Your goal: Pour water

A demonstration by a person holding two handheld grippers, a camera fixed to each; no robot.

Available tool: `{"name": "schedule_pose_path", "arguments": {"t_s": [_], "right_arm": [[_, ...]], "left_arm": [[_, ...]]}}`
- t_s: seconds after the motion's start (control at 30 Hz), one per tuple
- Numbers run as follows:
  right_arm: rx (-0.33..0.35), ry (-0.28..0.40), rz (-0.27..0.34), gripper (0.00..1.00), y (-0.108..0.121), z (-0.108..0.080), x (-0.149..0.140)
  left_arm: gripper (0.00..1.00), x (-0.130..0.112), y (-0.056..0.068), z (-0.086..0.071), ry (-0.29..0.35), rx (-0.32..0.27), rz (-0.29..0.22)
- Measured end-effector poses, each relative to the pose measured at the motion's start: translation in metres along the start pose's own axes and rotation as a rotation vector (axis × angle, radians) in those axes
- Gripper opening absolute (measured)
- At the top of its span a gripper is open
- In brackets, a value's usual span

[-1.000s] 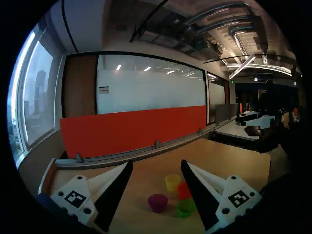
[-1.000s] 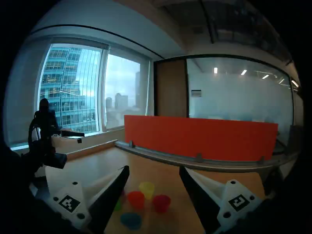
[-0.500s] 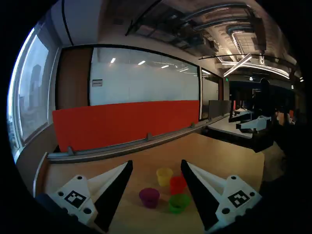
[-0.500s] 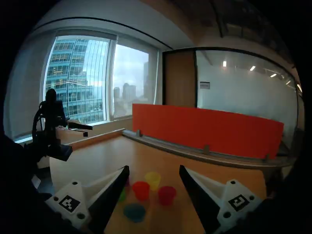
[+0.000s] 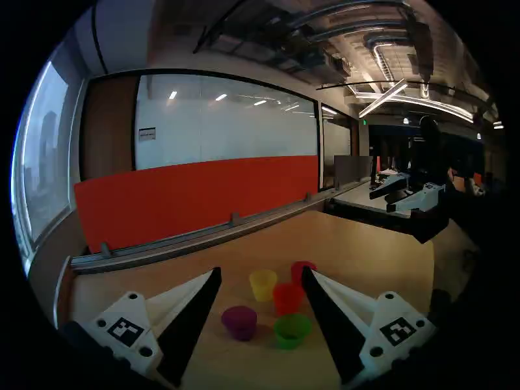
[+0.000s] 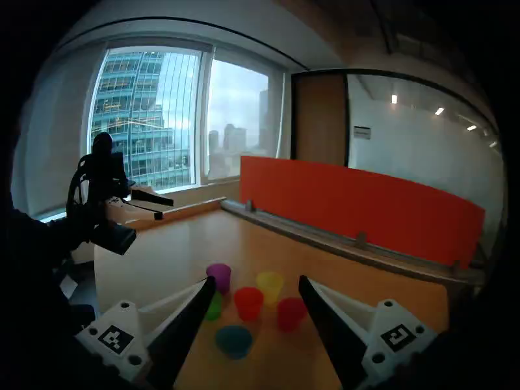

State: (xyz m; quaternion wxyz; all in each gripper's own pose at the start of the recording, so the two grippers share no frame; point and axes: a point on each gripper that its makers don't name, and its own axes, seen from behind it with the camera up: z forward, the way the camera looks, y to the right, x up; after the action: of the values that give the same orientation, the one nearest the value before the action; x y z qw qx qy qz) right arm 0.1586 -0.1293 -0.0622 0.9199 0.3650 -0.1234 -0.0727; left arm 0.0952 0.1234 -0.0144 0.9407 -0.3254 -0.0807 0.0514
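Note:
Several small plastic cups stand in a cluster on the wooden table (image 5: 364,250). In the left gripper view I see a yellow cup (image 5: 262,284), an orange-red cup (image 5: 286,298), a red cup (image 5: 302,268), a purple cup (image 5: 239,322) and a green cup (image 5: 290,329). My left gripper (image 5: 260,272) hovers open above and short of them. In the right gripper view the purple cup (image 6: 219,276), green cup (image 6: 214,305), orange-red cup (image 6: 248,302), yellow cup (image 6: 270,286), red cup (image 6: 290,312) and a blue cup (image 6: 233,340) sit beyond my open right gripper (image 6: 255,279). Neither gripper holds anything.
An orange divider panel (image 5: 195,195) with a metal rail runs along the table's far edge. Tall windows (image 6: 143,136) lie to one side. The other gripper (image 5: 406,198) is held at the right over a neighbouring desk; the other gripper (image 6: 123,221) also appears at the left.
Both views have swung and drawn back a little. The cups sit higher between the fingers, and a red cup and the purple cup have come into sight. Both grippers stay open.

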Motion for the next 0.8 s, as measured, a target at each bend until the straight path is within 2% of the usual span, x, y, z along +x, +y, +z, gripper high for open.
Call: {"name": "schedule_pose_path", "arguments": {"t_s": [0.37, 0.6, 0.8], "right_arm": [[0.063, -0.055, -0.034, 0.99, -0.011, 0.010, -0.028], [0.101, -0.095, -0.028, 0.99, -0.018, 0.017, -0.048], [0.108, -0.133, -0.033, 0.99, -0.017, 0.024, -0.065]], "left_arm": [[0.92, -0.022, 0.013, 0.015, -0.036, -0.058, 0.014], [0.92, -0.048, 0.022, 0.024, -0.082, -0.099, 0.022], [0.91, -0.070, 0.032, 0.030, -0.116, -0.131, 0.029]]}}
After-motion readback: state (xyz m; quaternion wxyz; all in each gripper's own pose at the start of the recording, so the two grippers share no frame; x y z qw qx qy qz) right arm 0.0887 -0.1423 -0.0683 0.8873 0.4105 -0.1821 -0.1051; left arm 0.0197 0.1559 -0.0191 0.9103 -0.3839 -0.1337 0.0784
